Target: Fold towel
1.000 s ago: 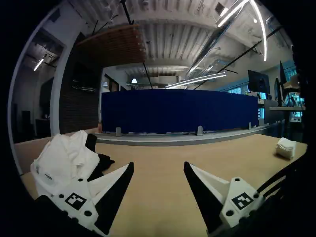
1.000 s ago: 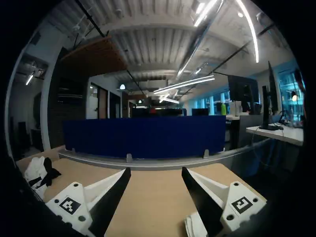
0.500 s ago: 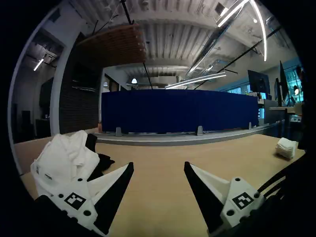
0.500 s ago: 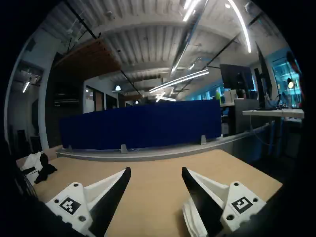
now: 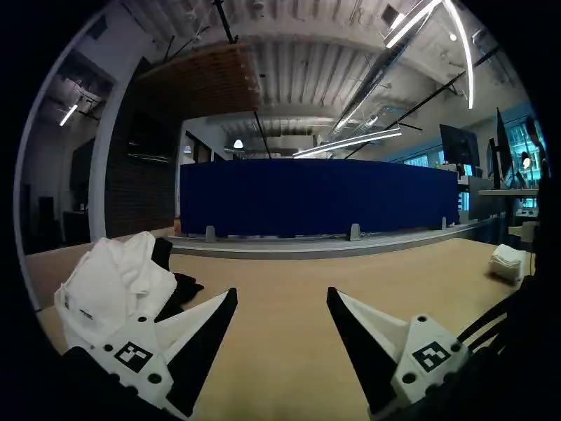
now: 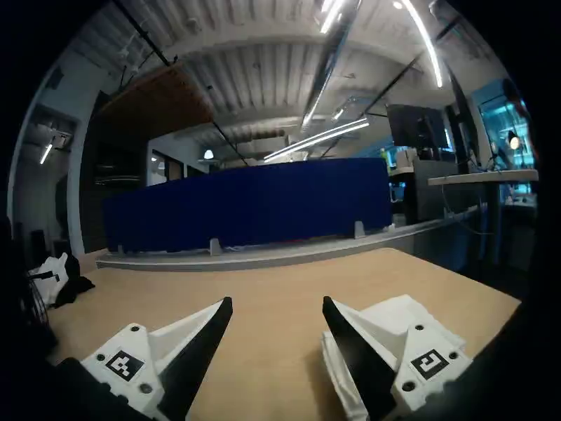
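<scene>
Swinging since half a second ago, the right gripper's camera brings much more of the folded towel into frame, while the left gripper's picture matches its earlier one almost exactly.

Left gripper view: the left gripper (image 5: 281,291) hangs low over the table (image 5: 280,266), fingers spread wide with nothing between them. A pile of white towels (image 5: 116,281), with a black cloth (image 5: 184,286) tucked beside it, lies at lower left, just beyond the left-hand finger. At far right the folded towel (image 5: 506,261) sits small near the table's edge.

Right gripper view: the right gripper (image 6: 277,300) is also spread wide and empty. That towel (image 6: 335,375) now lies at lower right, partly behind the right-hand finger; I cannot tell whether the finger touches it. Earlier, less of it peeked out at the bottom. The pile (image 6: 50,275) has slid to the far left edge, and the blue divider (image 6: 245,210) now tilts.

One towel looks finished, so the next probably comes from the pile.
</scene>
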